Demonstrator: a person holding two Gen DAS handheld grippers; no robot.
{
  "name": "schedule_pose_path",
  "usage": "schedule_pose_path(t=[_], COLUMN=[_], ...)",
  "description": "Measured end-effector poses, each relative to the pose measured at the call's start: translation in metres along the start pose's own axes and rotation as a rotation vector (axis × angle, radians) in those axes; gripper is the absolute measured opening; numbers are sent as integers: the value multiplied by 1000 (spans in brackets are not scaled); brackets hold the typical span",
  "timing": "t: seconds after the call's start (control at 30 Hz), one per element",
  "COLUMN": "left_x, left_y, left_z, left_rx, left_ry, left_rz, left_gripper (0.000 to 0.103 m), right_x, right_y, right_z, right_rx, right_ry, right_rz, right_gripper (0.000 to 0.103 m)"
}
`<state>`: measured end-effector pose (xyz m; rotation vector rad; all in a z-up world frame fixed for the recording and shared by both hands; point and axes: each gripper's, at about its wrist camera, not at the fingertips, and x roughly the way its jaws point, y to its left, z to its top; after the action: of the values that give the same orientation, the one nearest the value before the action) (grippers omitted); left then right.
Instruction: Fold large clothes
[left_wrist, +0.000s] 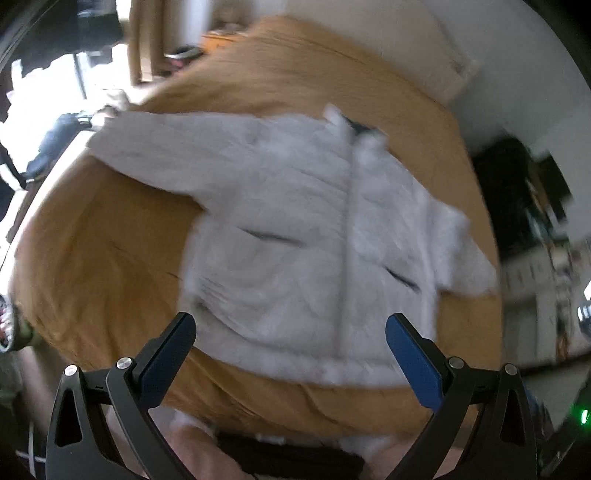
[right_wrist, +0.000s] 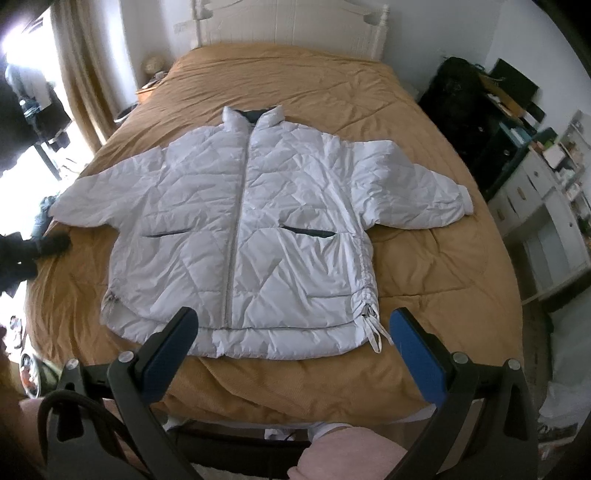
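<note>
A white quilted jacket (right_wrist: 243, 221) lies flat and zipped on the tan bedspread (right_wrist: 424, 280), front up, both sleeves spread out, collar toward the headboard. Its hem drawstring (right_wrist: 375, 332) lies at the near right corner. My right gripper (right_wrist: 291, 325) is open and empty, above the near edge of the bed, just short of the jacket's hem. The left wrist view is blurred; it shows the same jacket (left_wrist: 306, 229) at an angle. My left gripper (left_wrist: 290, 332) is open and empty over the hem.
A white headboard (right_wrist: 291, 33) stands at the far end. A dark pile and white drawers (right_wrist: 535, 206) stand to the right of the bed. A curtain and bright window (right_wrist: 74, 81) are on the left. The person's pink-clad legs (right_wrist: 347, 454) are at the bed's foot.
</note>
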<state>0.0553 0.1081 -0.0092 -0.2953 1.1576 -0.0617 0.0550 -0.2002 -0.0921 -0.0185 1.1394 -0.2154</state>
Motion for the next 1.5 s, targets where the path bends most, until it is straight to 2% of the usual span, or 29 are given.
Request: schedule_pose_path(t=[0.1, 0.17, 0.27, 0.4, 0.5, 0.57, 0.67, 0.7, 0.77, 0.8, 0.87, 0.9, 0.93, 0.97, 1.07, 1.13, 1.17, 1.23, 1.3, 1.37, 1.5], left_x=[3, 16, 61, 136, 191, 218, 257, 269, 277, 277, 276, 279, 280, 275, 241, 207, 196, 165, 151, 142, 162], left_y=[72, 121, 215, 314, 355, 371, 395, 401, 405, 402, 390, 384, 379, 377, 354, 317, 301, 240, 187, 116, -12], left_z=[55, 89, 142, 174, 189, 196, 208, 210, 212, 214, 220, 225, 227, 227, 228, 230, 231, 231, 229, 221, 198], left_rx=[-73, -139, -306, -563, -661, -691, -762, -793, -788, -769, -699, -663, -652, -649, -630, -566, -532, -401, -295, -167, 39], left_ry=[-110, -152, -172, -193, -196, -190, -175, -172, -193, -216, -220, -183, -166, -195, -335, -436, -462, -540, -566, -558, -458], left_rz=[118, 140, 93, -30, -82, -110, -104, -119, -119, -93, -59, -53, -38, -30, -101, -145, -157, -209, -279, -376, -608], left_gripper=[103, 103, 102, 102, 102, 102, 101, 101, 101, 98, 57, 11, 9, 8, 7, 7, 6, 6, 6, 7, 7], right_x=[-5, -2, 20, 78, 117, 152, 213, 232, 264, 284, 317, 329, 343, 355, 380, 393, 398, 404, 407, 402, 392], right_y=[-2, -1, 0, 2, 14, 19, 14, 11, 7, 4, 0, -4, -9, -16, -37, -49, -53, -51, -34, -26, -27], right_z=[11, 24, 47, 100, 132, 153, 182, 188, 196, 200, 207, 209, 210, 210, 201, 191, 188, 182, 180, 178, 174], right_rx=[-110, -187, -226, -219, -231, -228, -142, -109, -68, -53, -22, -5, 30, 75, 191, 257, 270, 260, 158, 138, 135], right_ry=[42, 61, 58, 32, -23, -28, -34, -30, -1, 19, 22, 14, 12, 16, 29, 32, 27, 20, 15, -3, -12], right_rz=[157, 254, 241, 199, 192, 184, 163, 181, 195, 194, 161, 141, 113, 100, 112, 157, 178, 181, 106, 73, 83], right_gripper=[103, 103, 103, 103, 103, 103, 103, 103, 103, 103, 103, 103, 103, 103, 102, 102, 102, 103, 103, 103, 103])
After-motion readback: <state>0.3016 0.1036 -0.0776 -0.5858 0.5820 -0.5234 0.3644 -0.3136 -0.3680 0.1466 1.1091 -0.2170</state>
